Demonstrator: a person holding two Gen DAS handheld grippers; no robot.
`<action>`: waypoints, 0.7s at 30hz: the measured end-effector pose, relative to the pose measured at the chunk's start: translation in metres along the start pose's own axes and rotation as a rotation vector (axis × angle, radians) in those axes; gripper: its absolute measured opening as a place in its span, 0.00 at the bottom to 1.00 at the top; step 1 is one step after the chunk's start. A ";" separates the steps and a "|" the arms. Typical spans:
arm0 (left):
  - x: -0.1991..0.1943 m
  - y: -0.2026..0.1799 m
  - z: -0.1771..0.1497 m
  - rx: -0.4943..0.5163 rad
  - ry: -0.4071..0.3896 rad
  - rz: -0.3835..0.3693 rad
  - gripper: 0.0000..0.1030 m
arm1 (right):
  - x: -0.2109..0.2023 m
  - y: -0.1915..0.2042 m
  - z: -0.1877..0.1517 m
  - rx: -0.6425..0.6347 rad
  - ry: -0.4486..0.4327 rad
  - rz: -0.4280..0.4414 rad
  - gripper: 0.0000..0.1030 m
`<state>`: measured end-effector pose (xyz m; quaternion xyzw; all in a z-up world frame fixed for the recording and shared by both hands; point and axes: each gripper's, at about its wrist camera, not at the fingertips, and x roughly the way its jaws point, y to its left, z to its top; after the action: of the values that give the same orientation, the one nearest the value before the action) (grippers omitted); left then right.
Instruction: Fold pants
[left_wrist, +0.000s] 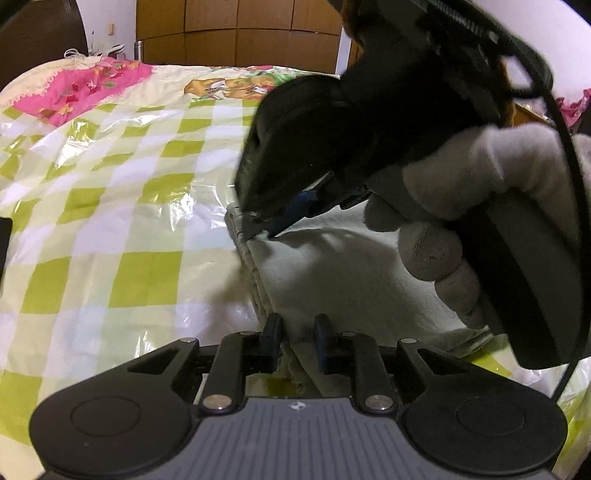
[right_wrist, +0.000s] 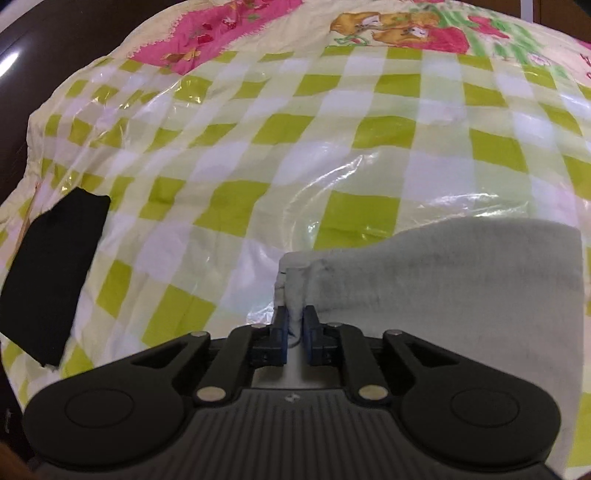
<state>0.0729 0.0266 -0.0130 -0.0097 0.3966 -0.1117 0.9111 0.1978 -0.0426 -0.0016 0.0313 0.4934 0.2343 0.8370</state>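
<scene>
Both tongs clamp the pale grey fleece pants (right_wrist: 461, 280) along the waistband edge, the left gripper (left_wrist: 297, 332) nearest the lens and the right gripper (right_wrist: 294, 325) pinching a bunched corner. The pants lie at four o'clock on the green-checked plastic-covered bedspread (right_wrist: 258, 147). Looks like a fold about to start: next calls for carrying the edge together toward twelve o'clock, where there's open room; the flat black cloth (right_wrist: 55, 277) at nine sits well apart.

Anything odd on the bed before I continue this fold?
One thing: a black cloth piece lies apart near the bed's left edge, away from the pale pants. Both tools grip the pants' bunched edge; nothing looks torn or spilled.
</scene>
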 end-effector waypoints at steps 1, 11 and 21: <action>-0.001 -0.001 0.001 0.005 0.002 0.002 0.32 | -0.001 0.001 0.000 0.002 -0.006 0.008 0.17; -0.021 0.008 0.019 -0.039 -0.036 0.006 0.46 | -0.068 -0.028 -0.005 0.017 -0.125 0.098 0.32; 0.003 -0.004 0.038 -0.010 -0.030 -0.013 0.72 | -0.108 -0.120 -0.051 0.133 -0.167 -0.054 0.49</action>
<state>0.1014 0.0194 0.0111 -0.0187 0.3833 -0.1154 0.9162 0.1550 -0.2040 0.0258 0.0929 0.4370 0.1749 0.8774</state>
